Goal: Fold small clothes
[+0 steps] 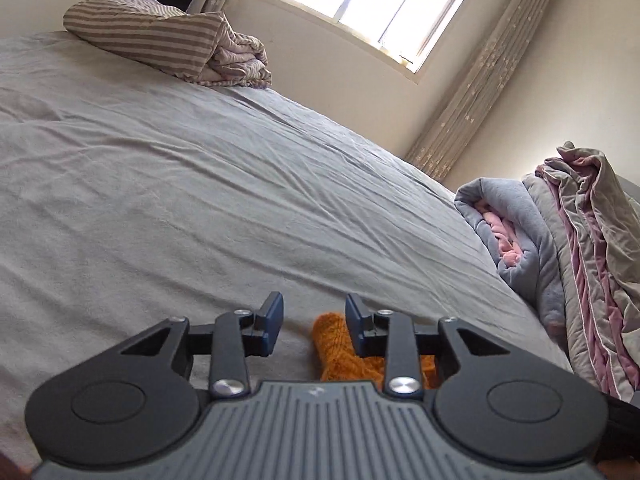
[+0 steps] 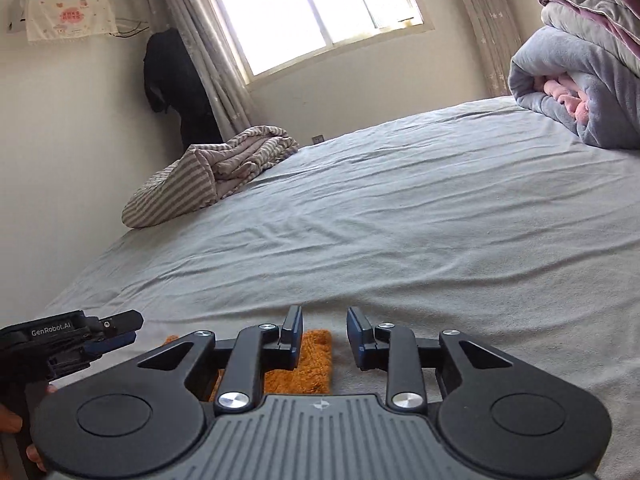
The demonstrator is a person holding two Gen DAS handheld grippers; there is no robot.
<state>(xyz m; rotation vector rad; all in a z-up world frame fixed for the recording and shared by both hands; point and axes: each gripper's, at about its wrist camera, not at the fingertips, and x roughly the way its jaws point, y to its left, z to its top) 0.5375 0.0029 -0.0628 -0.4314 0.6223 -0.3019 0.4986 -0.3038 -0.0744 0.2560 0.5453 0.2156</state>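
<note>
left claw (image 1: 314, 330): black arms, navy pads, silver screws | right claw (image 2: 324, 340): same, ribbed grey housing

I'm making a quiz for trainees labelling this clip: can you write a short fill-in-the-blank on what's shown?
1. The small knitted garment on the bed is ____ in colour.
2. It lies on a ____ sheet.
3. The fingers of the right gripper stand ____, pinching nothing.
4. The folded blanket by the window has a ____ pattern.

Missing words: orange; grey; apart; striped
</note>
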